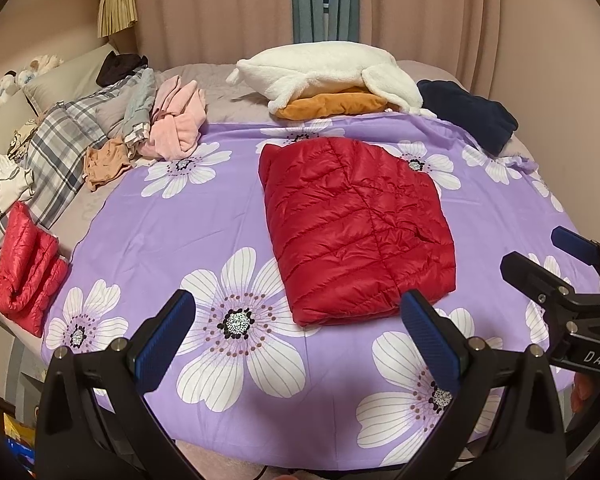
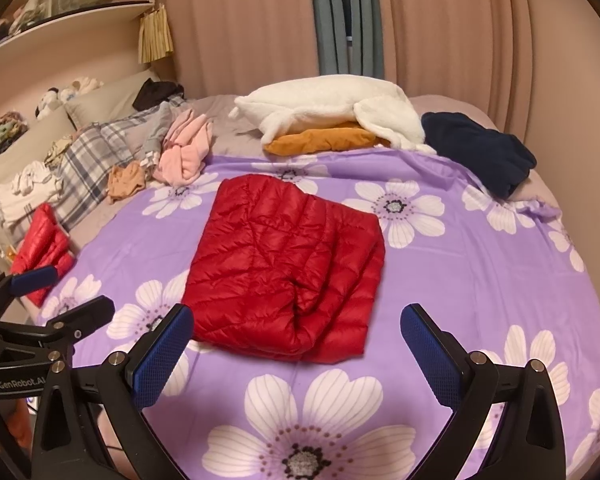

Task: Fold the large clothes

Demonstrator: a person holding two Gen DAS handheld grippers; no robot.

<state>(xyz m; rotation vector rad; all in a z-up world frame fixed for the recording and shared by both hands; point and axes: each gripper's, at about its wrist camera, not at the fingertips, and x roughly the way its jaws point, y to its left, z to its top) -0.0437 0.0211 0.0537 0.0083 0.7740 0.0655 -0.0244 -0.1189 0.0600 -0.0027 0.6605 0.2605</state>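
A red quilted down jacket (image 1: 356, 228) lies folded into a rough rectangle on the purple flowered sheet (image 1: 204, 216); it also shows in the right wrist view (image 2: 288, 264). My left gripper (image 1: 300, 328) is open and empty, held just short of the jacket's near edge. My right gripper (image 2: 300, 344) is open and empty, also just short of that edge. The right gripper shows at the right of the left wrist view (image 1: 548, 256), and the left gripper at the left of the right wrist view (image 2: 66, 290).
A second folded red jacket (image 1: 28, 276) lies at the left bed edge. Loose clothes pile at the left: pink (image 1: 180, 120), plaid (image 1: 60, 152), tan (image 1: 104, 164). White fleece over an orange garment (image 1: 332, 76) and a navy garment (image 1: 472, 116) sit at the far side.
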